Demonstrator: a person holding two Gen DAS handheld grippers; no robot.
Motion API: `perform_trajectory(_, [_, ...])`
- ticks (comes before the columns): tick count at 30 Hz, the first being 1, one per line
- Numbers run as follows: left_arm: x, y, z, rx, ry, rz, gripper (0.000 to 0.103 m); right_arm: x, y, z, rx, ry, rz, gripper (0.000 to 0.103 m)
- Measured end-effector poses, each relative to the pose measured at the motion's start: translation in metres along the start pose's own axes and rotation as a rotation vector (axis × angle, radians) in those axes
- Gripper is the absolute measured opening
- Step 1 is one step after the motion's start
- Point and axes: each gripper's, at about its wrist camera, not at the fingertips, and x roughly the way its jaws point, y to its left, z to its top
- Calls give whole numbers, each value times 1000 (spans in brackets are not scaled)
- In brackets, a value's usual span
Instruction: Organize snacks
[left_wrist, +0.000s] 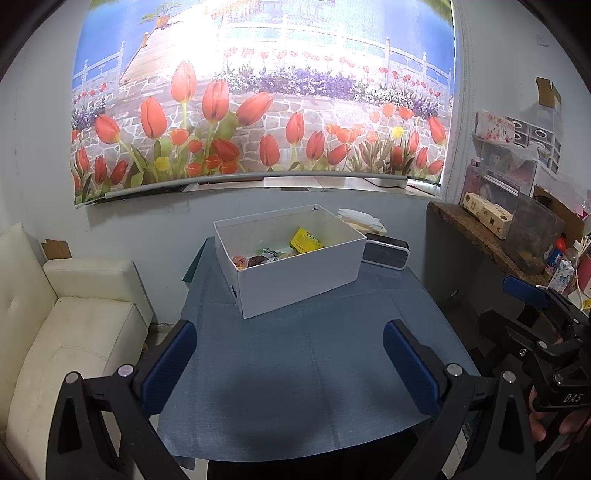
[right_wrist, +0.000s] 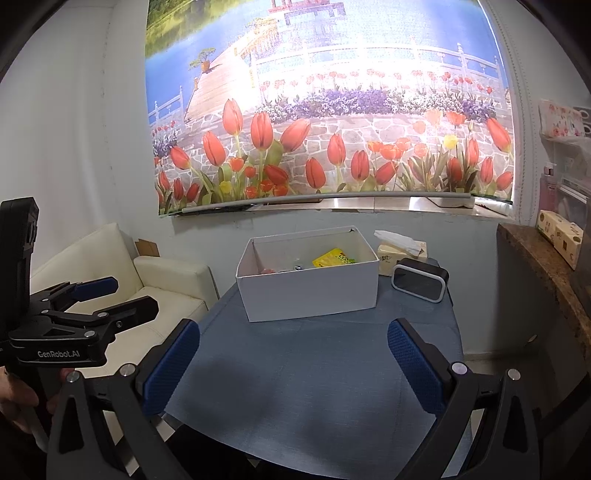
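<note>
Both the left gripper (left_wrist: 290, 363) and right gripper (right_wrist: 293, 363) gaped wide, empty, near the white box (left_wrist: 295, 280); its walls hid most snacks (left_wrist: 305, 240).

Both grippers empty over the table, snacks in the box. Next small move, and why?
Probably ease the right gripper forward toward the white box, over its near rim. Both it and the left gripper are open, holding nothing, short of the box; the yellow packet and other snacks lie inside, and the blue cloth between is bare.
</note>
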Motion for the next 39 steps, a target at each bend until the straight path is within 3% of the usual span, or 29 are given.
perform_trajectory(39, [3,1,0,6,7,-7,103,-2,2,-4,2,-2,13,103])
